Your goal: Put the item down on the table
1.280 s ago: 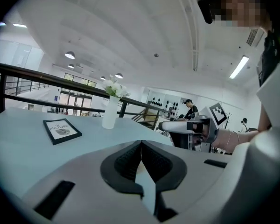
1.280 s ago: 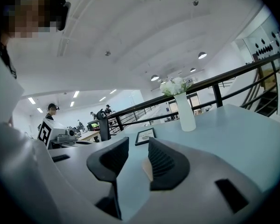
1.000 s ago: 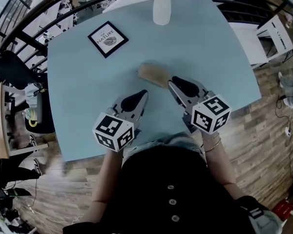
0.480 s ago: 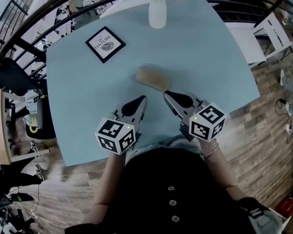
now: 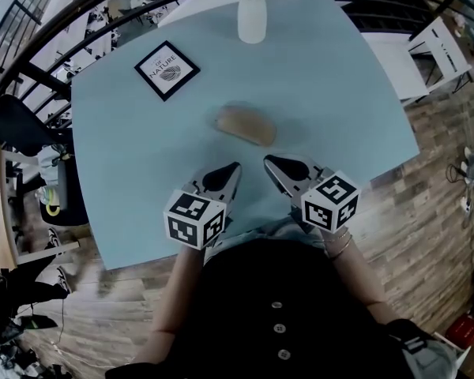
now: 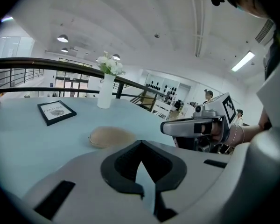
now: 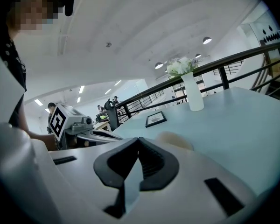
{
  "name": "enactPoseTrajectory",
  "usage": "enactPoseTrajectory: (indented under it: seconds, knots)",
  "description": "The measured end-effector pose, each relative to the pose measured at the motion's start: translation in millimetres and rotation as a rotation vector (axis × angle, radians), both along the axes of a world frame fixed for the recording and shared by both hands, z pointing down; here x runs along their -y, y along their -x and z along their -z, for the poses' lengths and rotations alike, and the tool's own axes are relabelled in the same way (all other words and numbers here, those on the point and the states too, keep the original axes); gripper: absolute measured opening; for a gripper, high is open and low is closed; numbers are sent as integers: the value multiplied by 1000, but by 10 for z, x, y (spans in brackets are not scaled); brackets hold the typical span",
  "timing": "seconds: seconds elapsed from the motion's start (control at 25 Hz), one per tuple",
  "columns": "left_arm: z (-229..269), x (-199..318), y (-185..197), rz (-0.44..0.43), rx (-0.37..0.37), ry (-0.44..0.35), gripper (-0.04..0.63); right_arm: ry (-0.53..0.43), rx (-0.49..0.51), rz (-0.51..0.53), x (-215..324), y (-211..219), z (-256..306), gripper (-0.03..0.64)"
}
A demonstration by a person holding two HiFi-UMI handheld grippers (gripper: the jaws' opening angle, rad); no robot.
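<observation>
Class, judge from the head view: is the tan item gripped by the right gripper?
No, the tan item lies on the table, apart from the shut, empty right gripper.

**Layout on the counter (image 5: 355,93)**

The oval item (image 5: 246,125) lies near the middle of the counter, touching nothing else. Behind it, at the far edge, stands a vase (image 5: 252,18). A framed picture (image 5: 167,69) lies flat at the far left, well apart from both. The left gripper (image 5: 225,176) and right gripper (image 5: 276,166) sit side by side over the near edge, in front of the item and apart from it.
</observation>
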State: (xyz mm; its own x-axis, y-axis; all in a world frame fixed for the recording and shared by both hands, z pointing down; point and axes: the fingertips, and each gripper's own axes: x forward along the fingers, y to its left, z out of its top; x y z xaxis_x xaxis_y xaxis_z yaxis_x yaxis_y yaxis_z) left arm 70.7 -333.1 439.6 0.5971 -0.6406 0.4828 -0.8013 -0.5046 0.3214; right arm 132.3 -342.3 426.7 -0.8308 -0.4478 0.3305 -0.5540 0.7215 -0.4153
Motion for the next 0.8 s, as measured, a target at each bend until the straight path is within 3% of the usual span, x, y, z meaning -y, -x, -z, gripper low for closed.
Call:
enactPoseTrajectory:
  seconds: [0.8]
  knots:
    - [-95, -5, -68, -17, 21, 39, 17, 62, -9, 24, -68, 30, -184, 5]
